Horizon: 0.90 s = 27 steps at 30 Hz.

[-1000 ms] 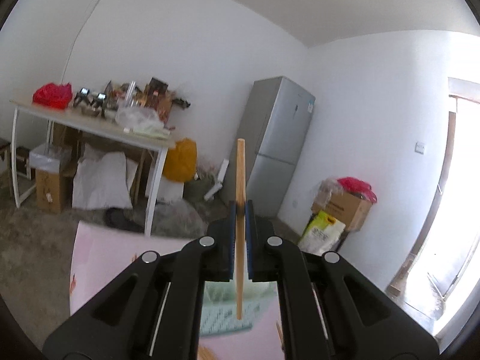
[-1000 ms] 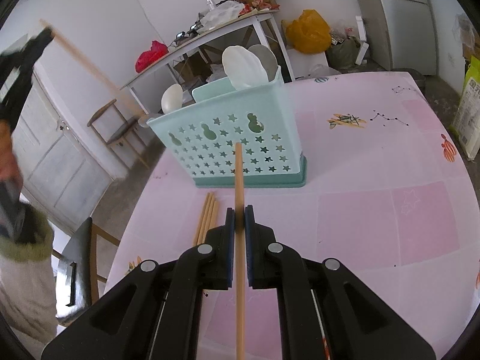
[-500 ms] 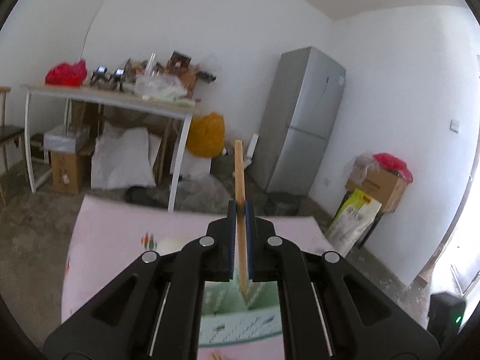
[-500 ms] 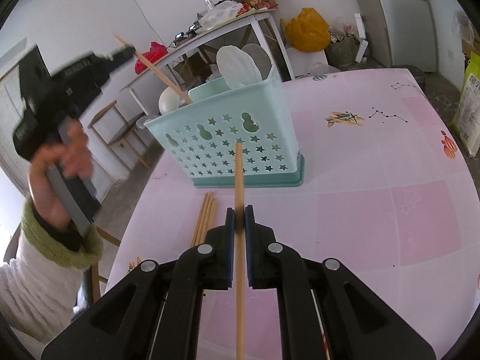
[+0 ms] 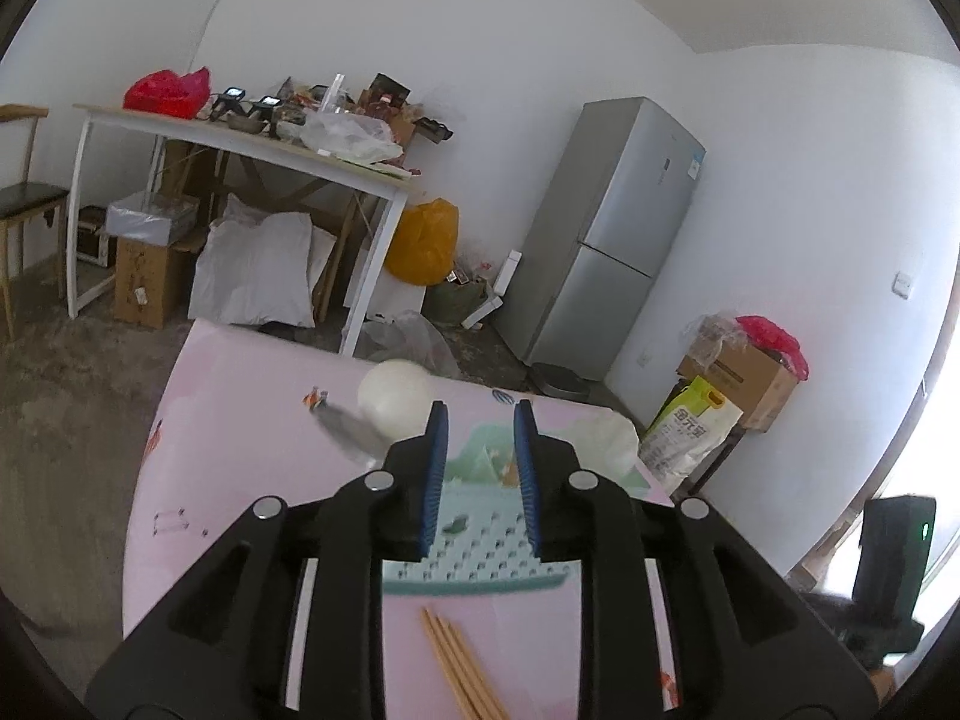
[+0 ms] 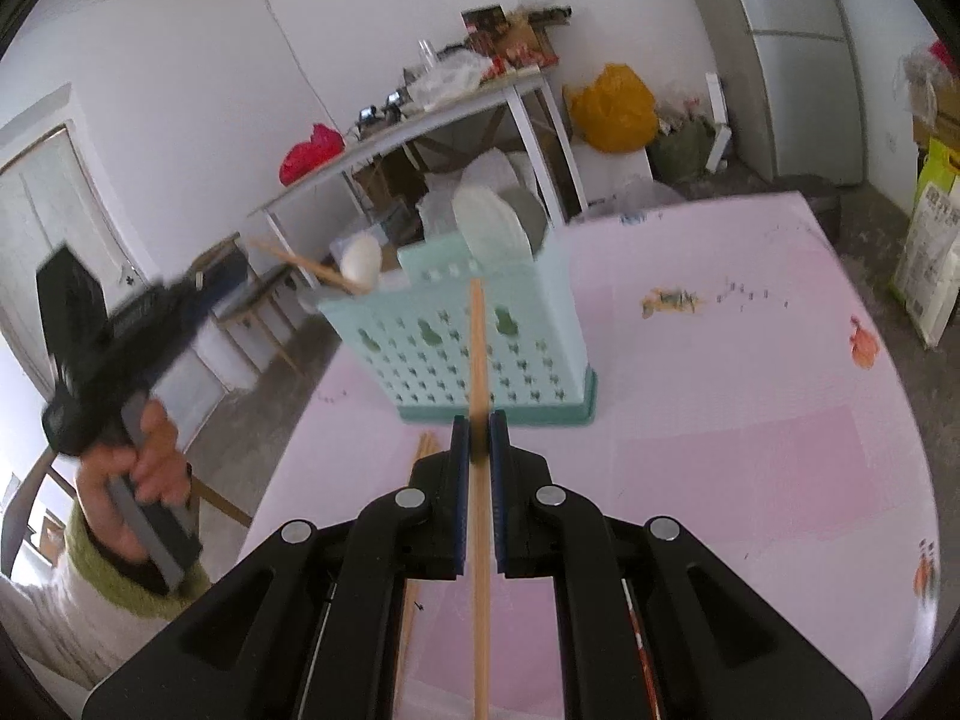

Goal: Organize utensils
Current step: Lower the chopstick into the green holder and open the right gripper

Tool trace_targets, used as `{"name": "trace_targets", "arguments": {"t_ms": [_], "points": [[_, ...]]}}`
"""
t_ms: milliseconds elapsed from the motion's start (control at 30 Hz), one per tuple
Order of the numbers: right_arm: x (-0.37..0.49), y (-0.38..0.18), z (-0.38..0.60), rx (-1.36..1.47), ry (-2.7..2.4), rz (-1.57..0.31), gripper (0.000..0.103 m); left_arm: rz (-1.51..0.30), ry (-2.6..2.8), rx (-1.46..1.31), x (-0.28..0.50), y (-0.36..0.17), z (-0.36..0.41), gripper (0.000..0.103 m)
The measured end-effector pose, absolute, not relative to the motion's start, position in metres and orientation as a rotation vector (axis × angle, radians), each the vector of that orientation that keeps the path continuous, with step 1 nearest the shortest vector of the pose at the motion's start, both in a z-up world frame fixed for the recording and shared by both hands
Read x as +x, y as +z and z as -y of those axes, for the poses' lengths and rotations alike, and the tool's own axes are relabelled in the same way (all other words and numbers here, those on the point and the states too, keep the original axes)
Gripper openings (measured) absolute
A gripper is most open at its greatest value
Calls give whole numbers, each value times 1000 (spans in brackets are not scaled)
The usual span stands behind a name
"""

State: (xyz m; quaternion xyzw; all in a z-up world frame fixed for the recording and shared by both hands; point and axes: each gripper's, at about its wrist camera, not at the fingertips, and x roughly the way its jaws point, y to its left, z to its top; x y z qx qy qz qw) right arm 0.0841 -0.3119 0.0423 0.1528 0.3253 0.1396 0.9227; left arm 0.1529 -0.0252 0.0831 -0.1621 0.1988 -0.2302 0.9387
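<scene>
Left fingers parted above the caddy; right fingers clamped on one chopstick, lined up for insertion.

The left gripper [image 5: 478, 468] hangs over the mint utensil caddy [image 6: 474, 336], which stands toward the far edge of the pink surface [image 6: 738, 420]; its fingers are apart and empty. A chopstick [image 6: 306, 267] leans out of the caddy's left compartment beside a white spoon [image 6: 360, 258]. The right gripper [image 6: 478, 450] holds a second chopstick [image 6: 478, 360] pinched at mid-length, tip pointing at the caddy, probably so it can be tipped upright and dropped in. Loose chopsticks [image 5: 462, 666] lie on the surface just in front of the caddy, awaiting pickup.
</scene>
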Motion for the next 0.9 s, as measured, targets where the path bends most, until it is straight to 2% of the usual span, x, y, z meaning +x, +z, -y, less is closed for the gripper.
{"name": "trace_targets", "arguments": {"t_ms": [200, 533, 733, 900], "points": [[87, 88, 310, 267, 299, -558, 7, -456, -470, -337, 131, 65, 14, 28], [117, 188, 280, 100, 324, -305, 7, -641, -456, -315, 120, 4, 16, 32], [150, 210, 262, 57, 304, -203, 7, -675, -440, -251, 115, -11, 21, 41], [182, 201, 248, 52, 308, -208, 7, -667, -424, -207, 112, -16, 27, 50]]}}
